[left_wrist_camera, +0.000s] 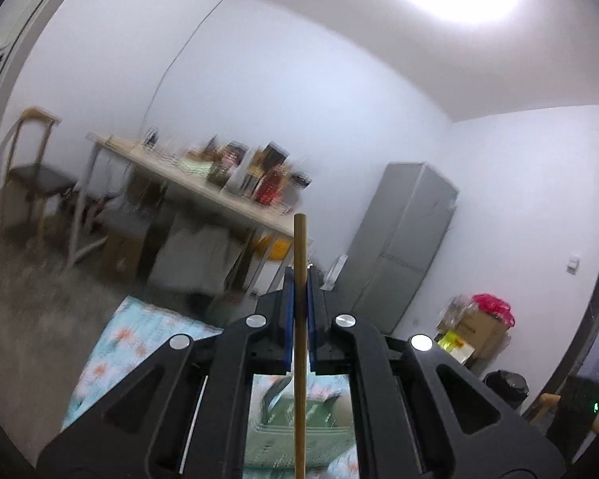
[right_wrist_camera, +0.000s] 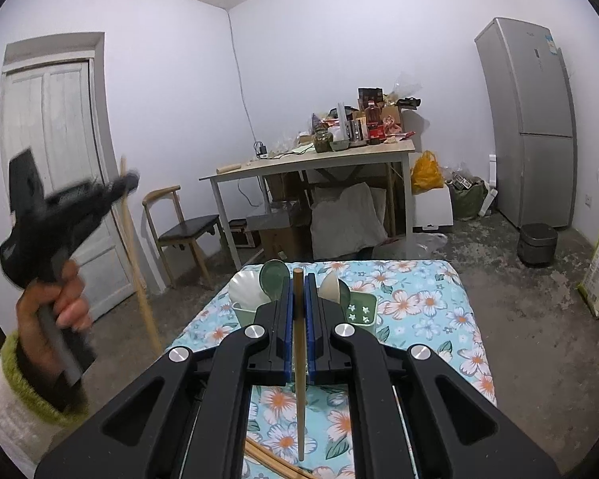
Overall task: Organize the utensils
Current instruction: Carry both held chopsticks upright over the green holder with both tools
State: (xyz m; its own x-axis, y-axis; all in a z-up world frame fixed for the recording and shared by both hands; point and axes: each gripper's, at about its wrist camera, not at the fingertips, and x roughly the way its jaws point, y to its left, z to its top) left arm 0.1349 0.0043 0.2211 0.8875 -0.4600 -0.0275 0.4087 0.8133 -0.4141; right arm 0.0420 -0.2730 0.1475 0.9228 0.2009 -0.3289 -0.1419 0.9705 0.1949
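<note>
My left gripper (left_wrist_camera: 299,279) is shut on a wooden chopstick (left_wrist_camera: 300,359) and is raised, tilted up toward the room. It also shows in the right wrist view (right_wrist_camera: 129,181), held high at the left with its chopstick (right_wrist_camera: 135,263) hanging down. My right gripper (right_wrist_camera: 298,285) is shut on another wooden chopstick (right_wrist_camera: 299,379) above the floral table. A green utensil holder (right_wrist_camera: 359,309) with spoons (right_wrist_camera: 274,277) stands just beyond its fingertips. The holder shows below the left gripper too (left_wrist_camera: 275,431). More chopsticks (right_wrist_camera: 271,463) lie on the cloth.
The floral tablecloth (right_wrist_camera: 427,303) covers a small table with its far edge close behind the holder. Beyond are a cluttered desk (right_wrist_camera: 311,159), a chair (right_wrist_camera: 187,227), a grey fridge (right_wrist_camera: 531,127) and a rice cooker (right_wrist_camera: 537,243) on the floor.
</note>
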